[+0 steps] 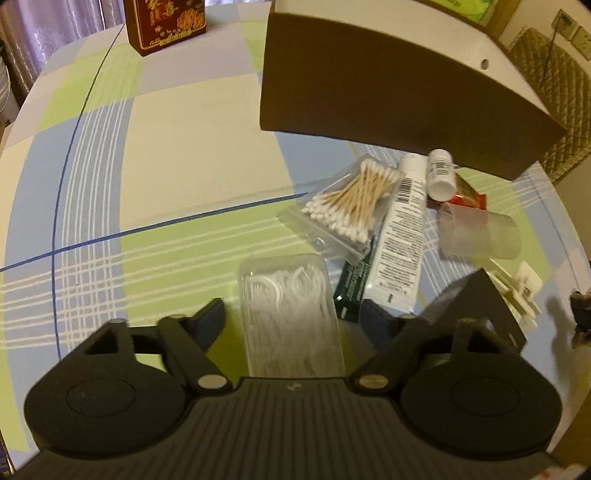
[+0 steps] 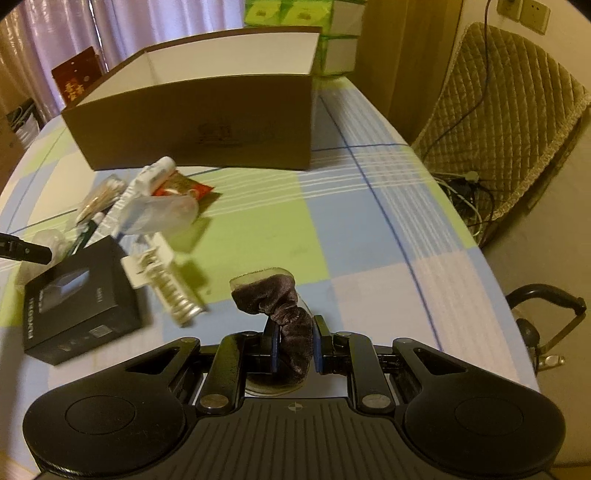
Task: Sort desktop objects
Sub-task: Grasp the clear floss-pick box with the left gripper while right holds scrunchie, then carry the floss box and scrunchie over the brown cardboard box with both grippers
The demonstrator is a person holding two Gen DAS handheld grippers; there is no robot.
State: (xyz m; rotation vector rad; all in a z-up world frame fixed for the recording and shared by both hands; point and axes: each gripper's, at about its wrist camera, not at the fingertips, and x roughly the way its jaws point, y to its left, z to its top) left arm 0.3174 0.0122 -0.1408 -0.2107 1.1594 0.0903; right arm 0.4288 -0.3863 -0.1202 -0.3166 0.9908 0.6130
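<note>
Left wrist view, from left to right: a dark red box (image 1: 166, 22) stands at the far edge of the checked cloth (image 1: 177, 147), its top cut off by the frame. The left gripper (image 1: 293, 314) is spread wide, its fingers on either side of a clear floss-pick case (image 1: 291, 317) lying on the cloth; no finger touches it. Beyond lies a bag of swabs (image 1: 351, 199), then a white tube (image 1: 400, 229) overlapping a dark green packet (image 1: 351, 291) that is mostly hidden. A small white bottle (image 1: 440, 173) rests on a red packet (image 1: 467, 194), beside a clear cup (image 1: 480, 232) on its side. The brown carton (image 1: 388, 88) rises behind them, its inside hidden from this angle. A black box corner (image 1: 480, 295) covers part of a white hook pack (image 1: 524, 291). At the right edge a dark blurred shape cannot be made out.

Right wrist view: the black box (image 2: 77, 295) lies at left, with the hook pack (image 2: 159, 273) beside it, smeared by motion. The pile behind is blurred, so its items are hard to separate. The carton (image 2: 199, 125) stands open, with white inner walls and no contents visible. The right gripper (image 2: 294, 341) is clamped narrow on a dark velvet scrunchie (image 2: 284, 314), bunched and crumpled, which rises above the blue pads (image 2: 275, 343). A quilted cover (image 2: 509, 122) stands off the table at right.
</note>
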